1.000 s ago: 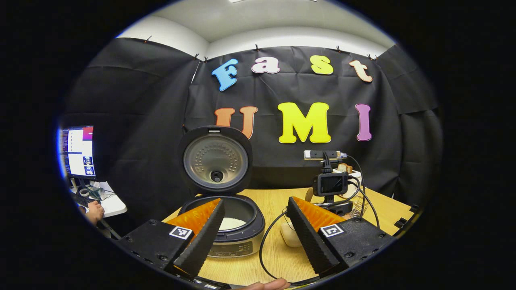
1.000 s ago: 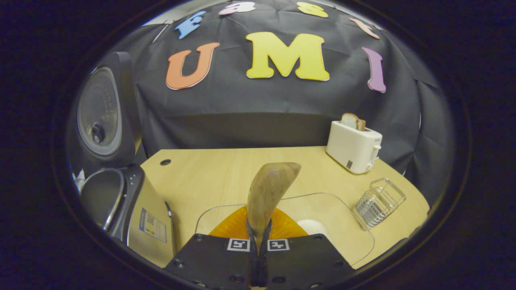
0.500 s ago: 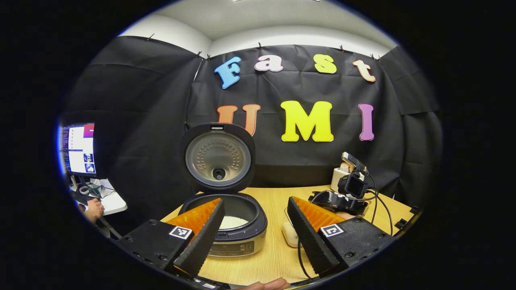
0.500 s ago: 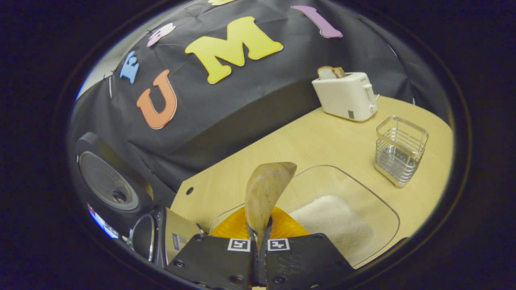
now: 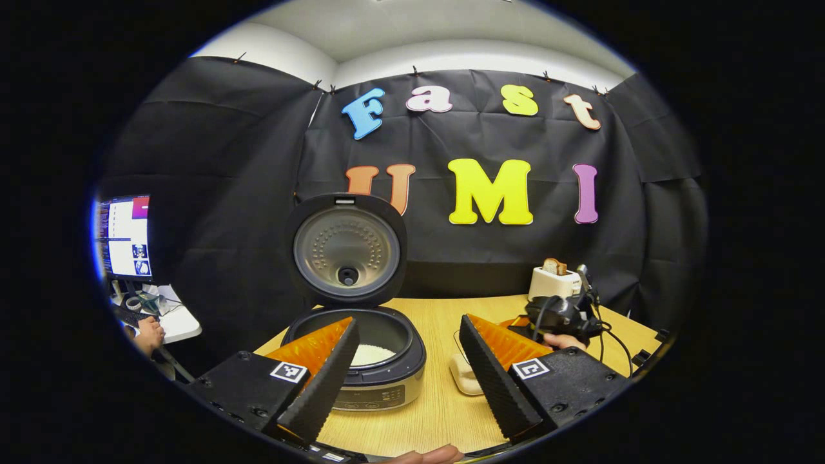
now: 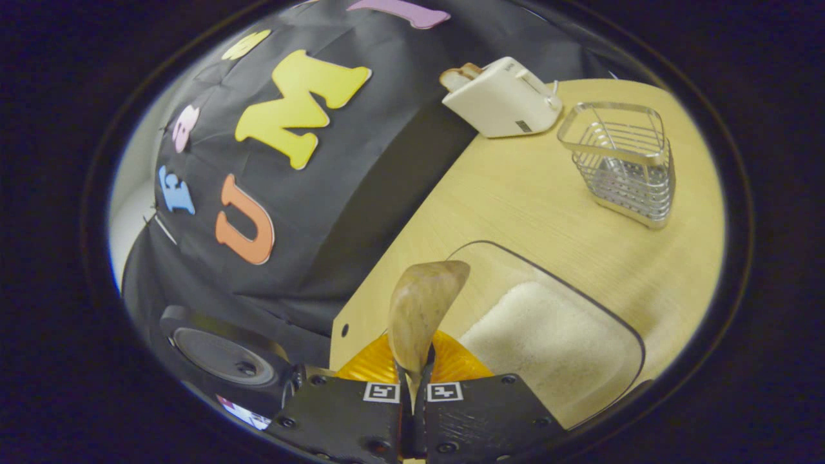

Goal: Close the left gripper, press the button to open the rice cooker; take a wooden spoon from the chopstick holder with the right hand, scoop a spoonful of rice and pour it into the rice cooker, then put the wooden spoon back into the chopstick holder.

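Rice cooker (image 5: 361, 361) stood open on the table (image 5: 438, 412), rice seen inside, left gripper (image 5: 403, 370) held released before it, wooden spoon (image 6: 422, 309) clenched by the right gripper (image 6: 412, 386) above the clear rice tray (image 6: 554, 335), chopstick holder (image 6: 622, 164) placed beside the toaster (image 6: 499, 96)

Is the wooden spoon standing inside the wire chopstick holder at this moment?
No, the wooden spoon is clamped in the right hand-held gripper, apart from the wire chopstick holder, which stands empty.
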`<state>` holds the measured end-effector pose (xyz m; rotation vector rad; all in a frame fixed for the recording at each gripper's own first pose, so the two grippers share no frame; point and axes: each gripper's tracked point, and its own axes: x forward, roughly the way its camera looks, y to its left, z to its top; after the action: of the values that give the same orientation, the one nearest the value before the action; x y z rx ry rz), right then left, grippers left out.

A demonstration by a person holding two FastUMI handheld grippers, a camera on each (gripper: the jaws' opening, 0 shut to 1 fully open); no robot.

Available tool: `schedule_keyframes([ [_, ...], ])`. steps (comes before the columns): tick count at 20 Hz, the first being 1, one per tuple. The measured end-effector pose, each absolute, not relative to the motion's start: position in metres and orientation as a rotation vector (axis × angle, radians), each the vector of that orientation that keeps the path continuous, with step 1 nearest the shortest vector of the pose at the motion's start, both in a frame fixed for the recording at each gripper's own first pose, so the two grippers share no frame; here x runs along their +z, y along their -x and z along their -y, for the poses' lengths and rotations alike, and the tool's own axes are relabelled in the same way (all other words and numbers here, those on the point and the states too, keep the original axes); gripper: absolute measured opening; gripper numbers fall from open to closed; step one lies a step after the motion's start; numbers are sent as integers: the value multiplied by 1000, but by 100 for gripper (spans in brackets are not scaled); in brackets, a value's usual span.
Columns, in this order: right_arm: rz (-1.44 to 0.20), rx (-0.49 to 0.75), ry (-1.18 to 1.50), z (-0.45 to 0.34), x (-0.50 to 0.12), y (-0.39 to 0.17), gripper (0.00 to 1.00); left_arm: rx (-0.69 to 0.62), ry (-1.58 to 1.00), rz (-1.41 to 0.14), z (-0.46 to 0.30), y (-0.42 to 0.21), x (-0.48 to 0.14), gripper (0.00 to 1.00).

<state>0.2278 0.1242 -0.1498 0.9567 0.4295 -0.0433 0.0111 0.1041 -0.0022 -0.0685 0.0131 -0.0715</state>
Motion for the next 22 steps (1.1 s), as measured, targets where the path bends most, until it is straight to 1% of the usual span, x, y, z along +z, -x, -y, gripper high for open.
schedule_keyframes([
  [2, -405, -28, -1037, -116, -142, -225, 1, -64, 74, -18, -107, -12, -4, 99],
  [7, -343, -24, -1117, -91, -123, -212, 0, -51, 77, -20, -111, -13, -4, 99],
  [9, -325, -1, -1178, -82, -112, -207, 1, -50, 77, -22, -111, -14, -5, 99],
  [12, -306, 73, -1274, -81, -92, -201, 1, -49, 72, -23, -110, -15, -5, 99],
  [16, -320, 132, -1317, -97, -73, -193, 1, -41, 66, -14, -114, -11, -3, 99],
  [22, -322, 211, -1230, -156, -40, -184, 1, -34, 84, -4, -123, -8, 1, 99],
])
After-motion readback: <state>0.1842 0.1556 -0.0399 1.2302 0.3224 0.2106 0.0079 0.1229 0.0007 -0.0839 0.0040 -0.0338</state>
